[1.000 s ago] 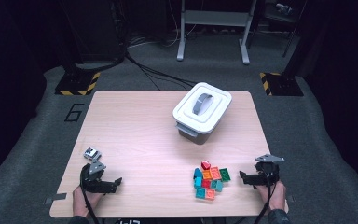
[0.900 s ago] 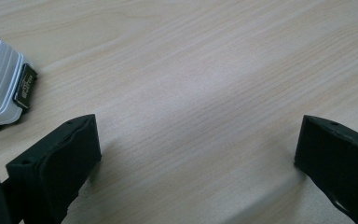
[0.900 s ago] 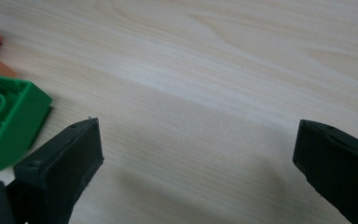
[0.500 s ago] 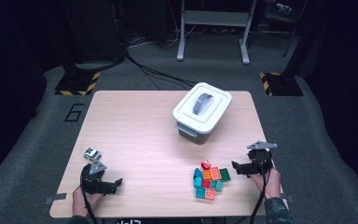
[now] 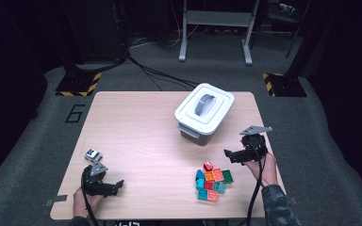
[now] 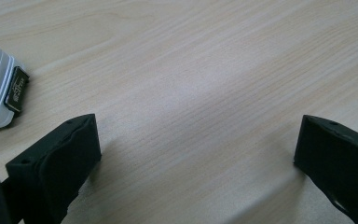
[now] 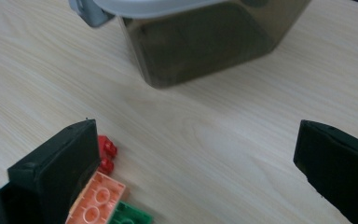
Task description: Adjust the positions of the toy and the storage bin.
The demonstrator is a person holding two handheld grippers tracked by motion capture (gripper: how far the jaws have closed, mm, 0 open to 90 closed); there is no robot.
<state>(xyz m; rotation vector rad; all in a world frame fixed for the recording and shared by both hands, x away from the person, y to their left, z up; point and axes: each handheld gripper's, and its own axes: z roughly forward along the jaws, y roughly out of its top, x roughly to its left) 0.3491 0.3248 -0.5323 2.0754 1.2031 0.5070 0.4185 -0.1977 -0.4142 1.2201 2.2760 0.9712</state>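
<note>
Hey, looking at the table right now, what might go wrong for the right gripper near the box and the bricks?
1. The right gripper is open, close above the loose brick pile; a low sweep might scatter the bricks, and the red brick sits right by one jaw.
2. The lid is on the container, so bricks cannot go in yet.
3. Pulling the lid one-handed might drag the container toward the table edge.

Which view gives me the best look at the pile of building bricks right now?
The high view: the whole pile of bricks lies in sight near the table's front edge. The right gripper view catches just three at its lower left, red, orange and green, partly behind a jaw.
</note>
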